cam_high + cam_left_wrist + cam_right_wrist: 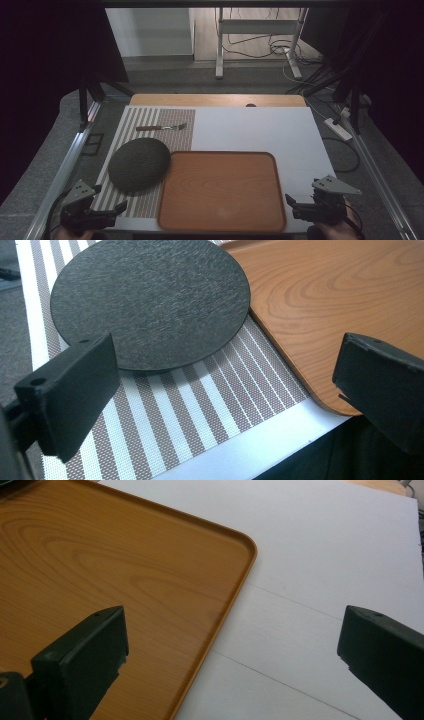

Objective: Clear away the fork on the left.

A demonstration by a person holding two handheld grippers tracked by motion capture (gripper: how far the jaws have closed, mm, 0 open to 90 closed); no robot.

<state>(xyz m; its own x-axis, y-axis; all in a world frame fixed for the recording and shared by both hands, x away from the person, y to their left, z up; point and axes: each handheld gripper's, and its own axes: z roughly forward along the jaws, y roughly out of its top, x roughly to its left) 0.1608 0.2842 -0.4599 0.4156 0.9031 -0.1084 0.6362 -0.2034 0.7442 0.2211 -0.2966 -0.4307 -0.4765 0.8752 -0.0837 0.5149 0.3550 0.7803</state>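
Two grippers: both wait at the near edge of the table, one at each side, and neither touches anything.
Left gripper (117, 209): its jaws are spread wide and hold nothing; in the left gripper view they frame the near edge of the disc and the corner of the tray.
Mat (150, 125): striped, on the left part of the white sheet (260, 130); the disc lies on it.
Disc (139, 163): dark and round, lying flat, just beyond the left gripper and a little to its right, well clear of both jaws; its right edge touches or slightly covers the tray rim, I cannot tell which.
Knife (161, 128): small, with a brown handle, at the far part of the mat, well apart from both grippers.
Tray (222, 220): wooden and bare, between the two grippers, near the front edge.
Right gripper (291, 206): jaws also spread wide, with nothing between them; in the right gripper view its left jaw is above the right side of the tray and its right jaw above the white sheet.
Step in hand: probably the left gripper goes to the disc.
How to do it well: come low and level to the near edge, one jaw under and one above, because the disc is thin and flat; close only when the edge is deep between the jaws, and do not pinch the mat together with it.
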